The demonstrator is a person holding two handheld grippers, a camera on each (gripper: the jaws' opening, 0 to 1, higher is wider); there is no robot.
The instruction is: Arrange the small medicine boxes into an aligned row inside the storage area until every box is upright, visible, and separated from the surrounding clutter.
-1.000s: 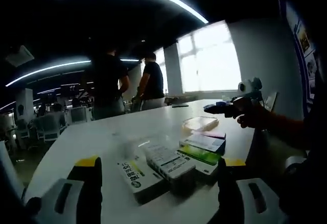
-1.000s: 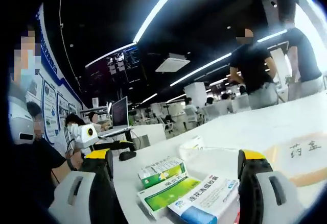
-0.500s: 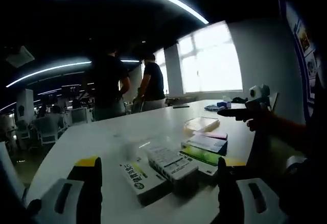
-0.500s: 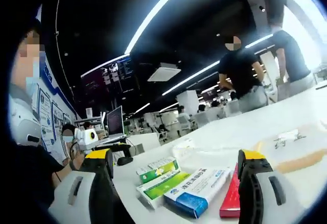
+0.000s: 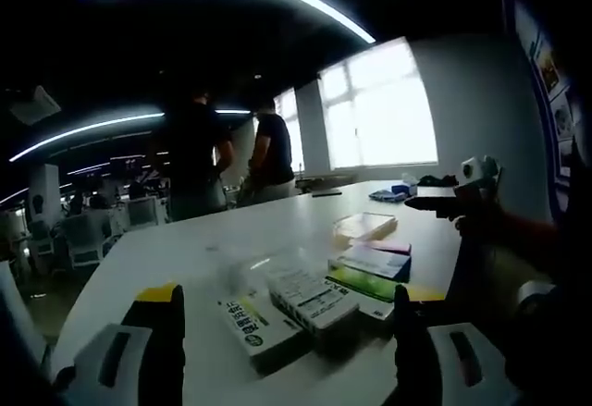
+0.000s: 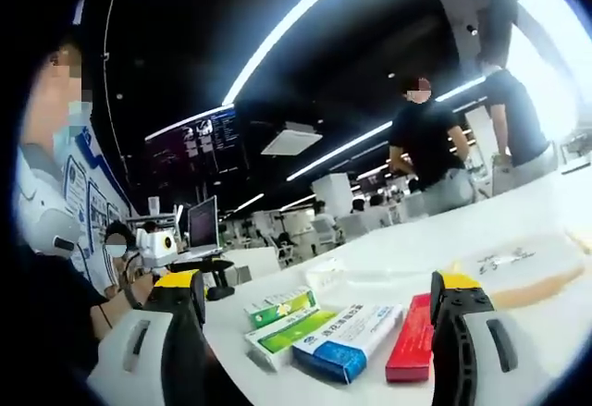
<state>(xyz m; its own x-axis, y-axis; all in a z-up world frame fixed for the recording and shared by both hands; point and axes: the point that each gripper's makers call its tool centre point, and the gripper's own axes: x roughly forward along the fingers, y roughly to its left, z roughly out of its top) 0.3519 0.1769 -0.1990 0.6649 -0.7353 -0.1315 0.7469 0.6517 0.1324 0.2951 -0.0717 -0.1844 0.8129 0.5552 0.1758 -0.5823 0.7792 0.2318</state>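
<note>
Several small medicine boxes lie flat on the white table. In the left gripper view my left gripper is open, low over the near edge, with a white box with a green mark, a white printed box and a green-and-white box between and beyond its jaws. In the right gripper view my right gripper is open with a green box, a green-and-white box, a blue-and-white box and a red box lying just ahead.
A flat clear storage tray lies farther along the table; its labelled edge appears at the right. The other gripper, held in a hand, hovers right. Two people stand beyond the table. A seated person sits at left.
The right gripper's camera has swung so the blue-and-white and red boxes now lie between its jaws. In the left gripper view the other gripper has drifted right. The boxes stay put.
</note>
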